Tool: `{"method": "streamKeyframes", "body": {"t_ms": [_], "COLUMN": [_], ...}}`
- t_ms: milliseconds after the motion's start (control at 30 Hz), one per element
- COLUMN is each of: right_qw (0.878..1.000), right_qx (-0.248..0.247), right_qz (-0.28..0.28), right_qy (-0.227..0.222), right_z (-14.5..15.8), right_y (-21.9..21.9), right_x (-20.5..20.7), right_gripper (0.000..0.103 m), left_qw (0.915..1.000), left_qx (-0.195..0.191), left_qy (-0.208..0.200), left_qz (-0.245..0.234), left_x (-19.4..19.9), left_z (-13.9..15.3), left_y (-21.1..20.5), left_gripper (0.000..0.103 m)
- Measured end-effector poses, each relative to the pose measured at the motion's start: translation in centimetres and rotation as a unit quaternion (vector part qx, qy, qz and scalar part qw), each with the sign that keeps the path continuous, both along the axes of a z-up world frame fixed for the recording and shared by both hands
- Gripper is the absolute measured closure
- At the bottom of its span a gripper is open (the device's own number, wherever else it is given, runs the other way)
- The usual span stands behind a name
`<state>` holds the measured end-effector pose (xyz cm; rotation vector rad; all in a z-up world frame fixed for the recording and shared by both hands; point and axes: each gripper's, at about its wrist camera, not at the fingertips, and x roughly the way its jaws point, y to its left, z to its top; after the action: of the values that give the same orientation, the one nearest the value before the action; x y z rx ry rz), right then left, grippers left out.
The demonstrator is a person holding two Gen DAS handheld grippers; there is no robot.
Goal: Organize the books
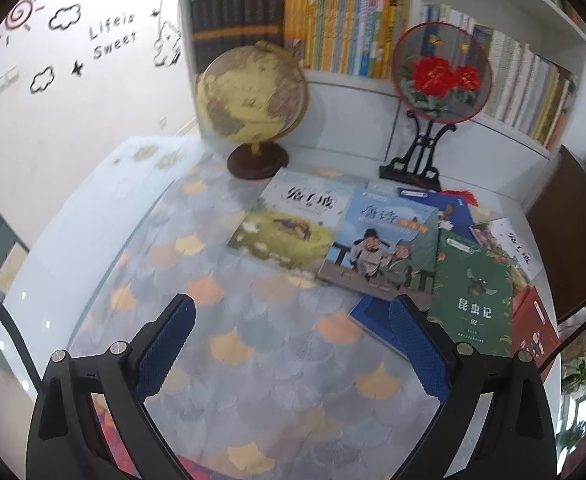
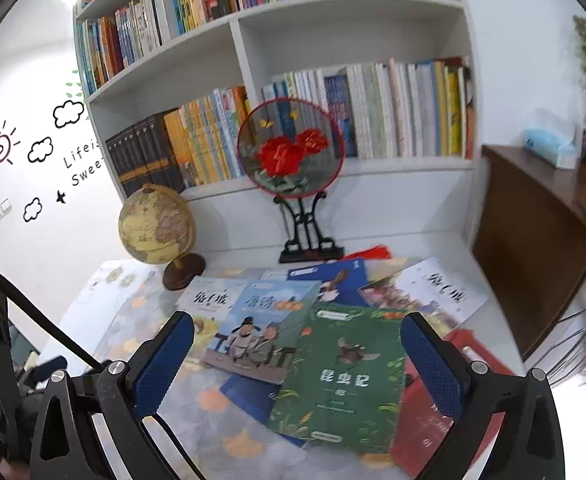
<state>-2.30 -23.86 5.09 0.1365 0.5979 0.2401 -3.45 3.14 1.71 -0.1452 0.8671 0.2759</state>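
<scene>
Books (image 2: 333, 344) lie scattered and overlapping on the tabletop (image 1: 253, 360) below the shelf, none yet lifted; both grippers, left (image 1: 291, 344) and right (image 2: 297, 364), hover with jaws open and empty, so the next move is probably gripping the green book (image 2: 341, 376).

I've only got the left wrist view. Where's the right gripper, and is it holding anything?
Observer: The right gripper is open and empty. The green book shows between its fingers.
Operator: How far right does the white book run?
Observer: The white book stops short of the table's right edge. Bare table shows beyond it.
</scene>
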Motion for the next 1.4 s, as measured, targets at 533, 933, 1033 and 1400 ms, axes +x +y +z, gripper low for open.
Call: {"method": "streamKeyframes", "body": {"t_ms": [533,933,1033,1400], "right_qw": [0.998,0.984,0.979,0.965], "right_qx": [-0.030,-0.039,-0.038,-0.022], "right_qz": [-0.041,-0.077,-0.076,-0.054], "right_qy": [0.043,0.153,0.184,0.255], "right_z": [-3.3,-12.4,-14.5,-20.1], "right_y": [-3.9,-8.4,-8.8,-8.7], "right_x": [0.5,2.6,4.0,7.1], "right_gripper": [0.000,0.009,0.023,0.050], "left_qw": [0.9956,0.9739,0.9675,0.9586], "left_qx": [-0.031,-0.093,-0.095,-0.109], "left_qy": [0.032,0.117,0.135,0.168], "left_qz": [-0.082,-0.171,-0.191,-0.203], "left_x": [2.7,7.8,8.9,10.8], "left_z": [-3.6,-10.6,-12.0,-15.6], "left_y": [-6.0,-12.2,-13.0,-13.7], "left_gripper": [0.005,0.013,0.033,0.038]}}
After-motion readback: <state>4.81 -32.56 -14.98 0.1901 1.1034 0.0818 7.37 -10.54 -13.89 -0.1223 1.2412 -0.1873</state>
